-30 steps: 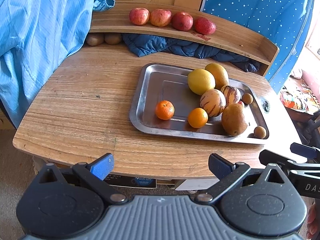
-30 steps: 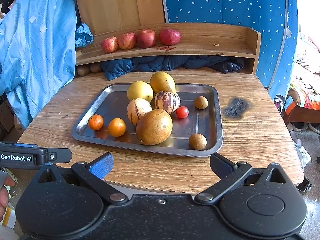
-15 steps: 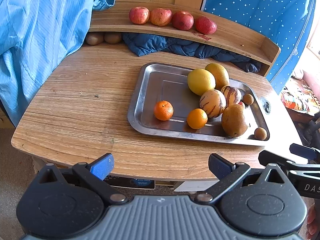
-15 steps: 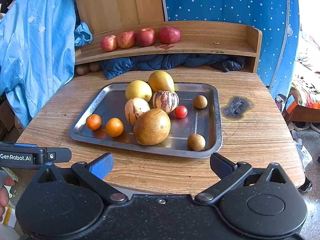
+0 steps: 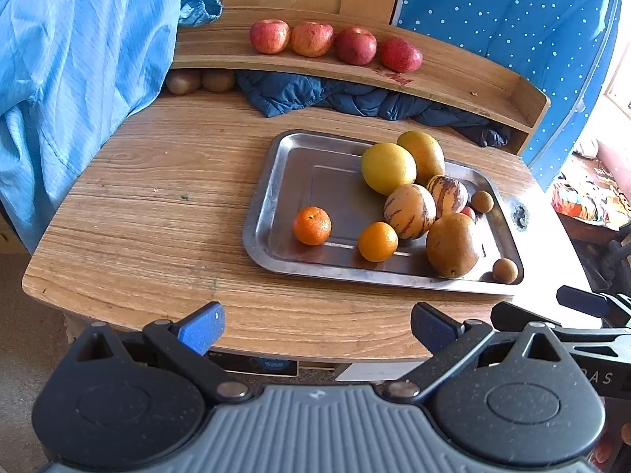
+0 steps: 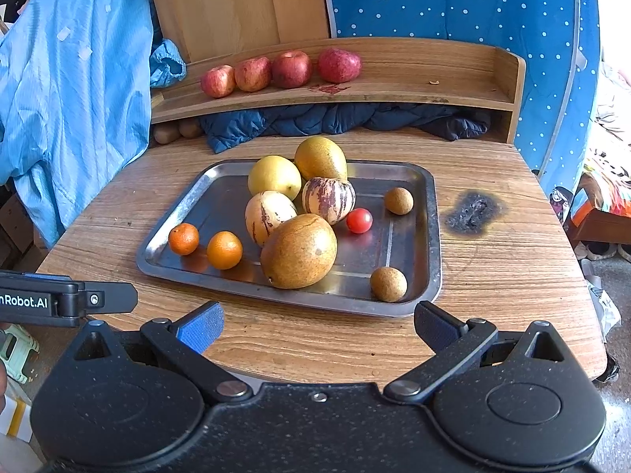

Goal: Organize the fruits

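A steel tray [image 6: 430,236] [image 5: 276,173] on the wooden table holds two small oranges [image 6: 183,239] [image 5: 312,226], two striped melons [image 6: 269,216], a yellow fruit [image 6: 274,176], two brown pears [image 6: 299,251], a cherry tomato [image 6: 359,220] and two small brown round fruits [image 6: 388,284]. Several red apples [image 6: 292,68] [image 5: 311,38] line the raised shelf behind. My left gripper [image 5: 317,325] hangs open over the table's near edge, left of the tray. My right gripper [image 6: 318,323] is open too, just in front of the tray. Neither holds anything.
A blue quilted cloth [image 6: 335,118] and brown fruits [image 5: 183,82] lie under the shelf. A light blue garment [image 5: 71,63] hangs at the left. A dark burn mark [image 6: 471,213] sits on the table right of the tray. The other gripper's body [image 6: 63,299] shows at the left.
Both grippers have drifted slightly; the tray looks a little nearer in the right wrist view. Both stay open and no fruit has moved.
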Tool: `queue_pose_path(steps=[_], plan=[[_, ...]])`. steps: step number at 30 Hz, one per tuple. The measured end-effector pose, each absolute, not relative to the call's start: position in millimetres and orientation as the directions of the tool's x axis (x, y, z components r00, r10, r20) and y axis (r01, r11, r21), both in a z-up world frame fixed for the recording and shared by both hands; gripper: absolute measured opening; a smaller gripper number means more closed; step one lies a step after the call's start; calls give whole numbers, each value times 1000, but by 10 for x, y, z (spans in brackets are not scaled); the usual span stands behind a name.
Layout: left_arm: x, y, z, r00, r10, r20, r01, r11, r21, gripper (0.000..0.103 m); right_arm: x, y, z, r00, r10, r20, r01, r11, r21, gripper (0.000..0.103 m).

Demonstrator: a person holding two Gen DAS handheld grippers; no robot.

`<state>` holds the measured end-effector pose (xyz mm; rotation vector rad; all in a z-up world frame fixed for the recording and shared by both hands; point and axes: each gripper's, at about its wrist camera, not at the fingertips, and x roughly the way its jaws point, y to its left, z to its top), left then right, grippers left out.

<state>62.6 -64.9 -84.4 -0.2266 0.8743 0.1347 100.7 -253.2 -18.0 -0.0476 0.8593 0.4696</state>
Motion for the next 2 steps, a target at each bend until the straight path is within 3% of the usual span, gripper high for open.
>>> queue_pose_path(steps=[2], plan=[[640,-655,-847,632,35,-774,-216,967,-132,102,1026,-2543,-183,555,381,-739,-419,896,147,102]])
